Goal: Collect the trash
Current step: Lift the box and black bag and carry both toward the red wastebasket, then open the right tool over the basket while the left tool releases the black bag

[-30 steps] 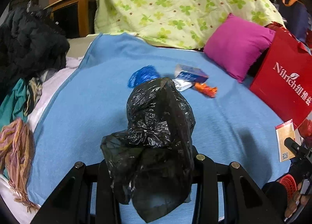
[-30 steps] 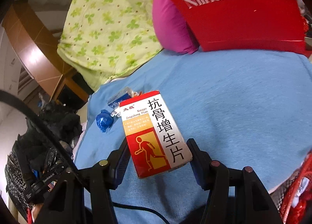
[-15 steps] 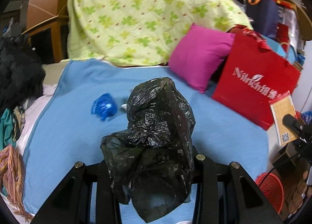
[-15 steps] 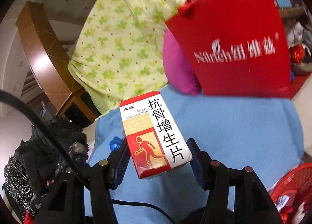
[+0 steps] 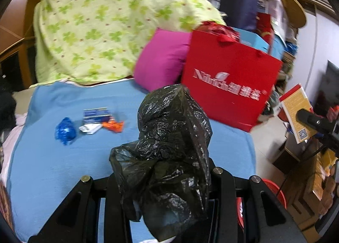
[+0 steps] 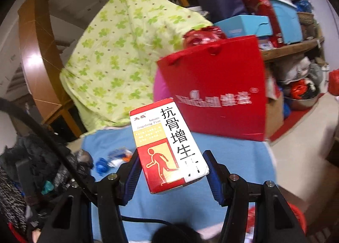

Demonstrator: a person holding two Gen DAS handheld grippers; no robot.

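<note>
Far left on the blue blanket (image 5: 53, 158) lies a crumpled blue wrapper (image 5: 65, 130), and just beside it a small white packet (image 5: 90, 128), a blue-and-white carton (image 5: 96, 113) and an orange wrapper (image 5: 113, 126), all bunched close together. Moving across, the left gripper (image 5: 163, 181) has its jaws pinched nearly closed on a bunched black trash bag (image 5: 169, 147), which bulges up above the fingers and hangs over the blanket. Behind it a magenta cushion (image 5: 163, 63) leans against a green clover-print quilt (image 5: 110, 20), with a red Nilrich gift bag (image 5: 231, 86) standing at the blanket's right edge, touching the cushion. Over to the right gripper (image 6: 172, 177): jaws partly open, blue pads clamped on both sides of a red-and-white medicine box (image 6: 167, 145) printed with Chinese characters and a walking figure, held up clear of the blanket, tilted, in front of the gift bag. Low right, a red basket (image 5: 275, 192) sits on the floor.
</note>
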